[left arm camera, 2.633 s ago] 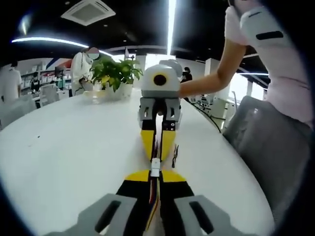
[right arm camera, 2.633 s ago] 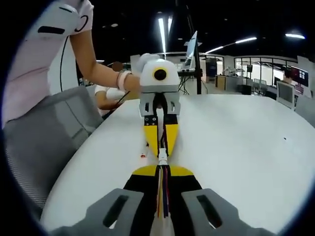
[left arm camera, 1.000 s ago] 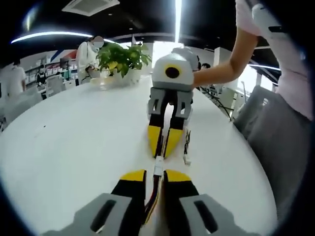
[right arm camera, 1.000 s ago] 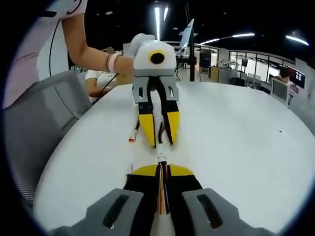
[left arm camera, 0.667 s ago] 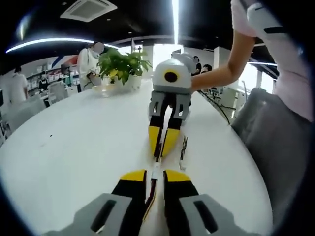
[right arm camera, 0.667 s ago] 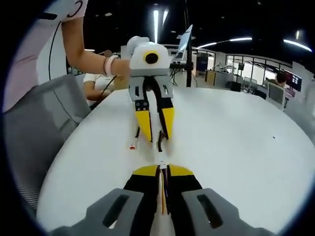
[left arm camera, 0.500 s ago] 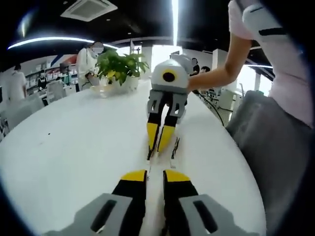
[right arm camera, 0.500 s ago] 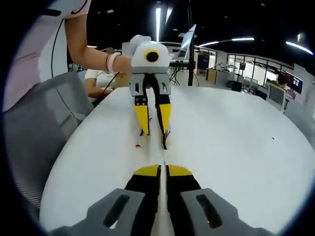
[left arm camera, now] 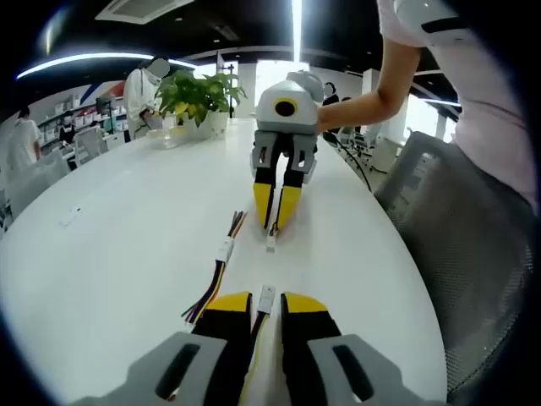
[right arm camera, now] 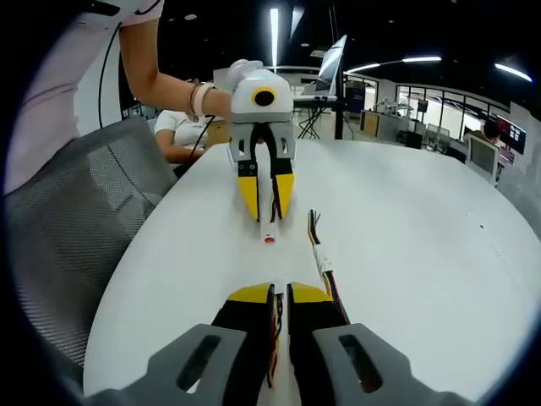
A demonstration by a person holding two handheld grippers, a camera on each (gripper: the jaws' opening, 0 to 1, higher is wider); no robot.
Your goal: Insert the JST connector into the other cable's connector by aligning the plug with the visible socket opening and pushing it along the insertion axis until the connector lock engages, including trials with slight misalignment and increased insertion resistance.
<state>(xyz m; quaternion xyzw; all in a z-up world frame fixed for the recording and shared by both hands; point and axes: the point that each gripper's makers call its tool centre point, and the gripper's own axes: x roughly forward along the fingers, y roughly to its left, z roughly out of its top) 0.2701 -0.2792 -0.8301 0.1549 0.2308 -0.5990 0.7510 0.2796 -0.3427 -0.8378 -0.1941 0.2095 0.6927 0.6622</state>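
Lying loose left of the left gripper (left arm camera: 265,303) fingertips: spare cable (left arm camera: 222,252), coloured wires fanning out. Pinching the white JST connector (left arm camera: 267,295) between those closed-in fingers, housing poking just past the tips. Facing it, well apart: right gripper (left arm camera: 277,211) clamping the other cable's connector (left arm camera: 270,241), white housing jutting beyond its fingertips. Leaving bare white table (left arm camera: 127,228) between them, table edge curving close on the right.
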